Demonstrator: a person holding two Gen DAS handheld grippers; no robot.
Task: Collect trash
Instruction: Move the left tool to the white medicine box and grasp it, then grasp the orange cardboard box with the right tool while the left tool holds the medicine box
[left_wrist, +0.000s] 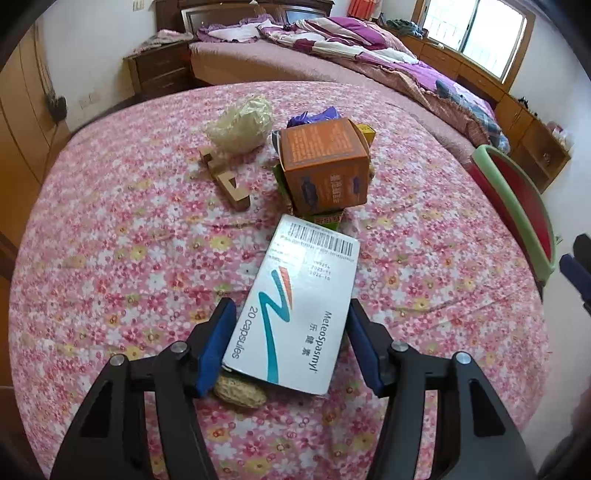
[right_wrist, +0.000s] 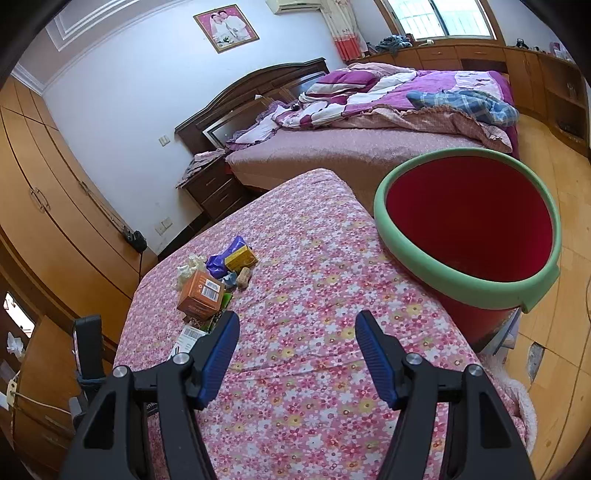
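Observation:
A white capsule box (left_wrist: 299, 310) lies between the blue pads of my left gripper (left_wrist: 291, 325); the jaws stand open around it, the left pad close to its edge, the right pad near its corner. A peanut shell (left_wrist: 240, 393) lies under the box's near corner. Behind it stand an orange box (left_wrist: 325, 166), a crumpled clear wrapper (left_wrist: 240, 125), wooden pieces (left_wrist: 225, 181) and a purple wrapper (left_wrist: 314, 116). My right gripper (right_wrist: 295, 332) is open and empty above the flowered cloth. The red bin with a green rim (right_wrist: 469, 236) stands at the table's right edge.
The table wears a pink flowered cloth (right_wrist: 314, 369). The trash pile shows in the right wrist view with the orange box (right_wrist: 201, 295) and a yellow box (right_wrist: 242, 258). A bed (right_wrist: 369, 140) lies behind, wardrobes on the left.

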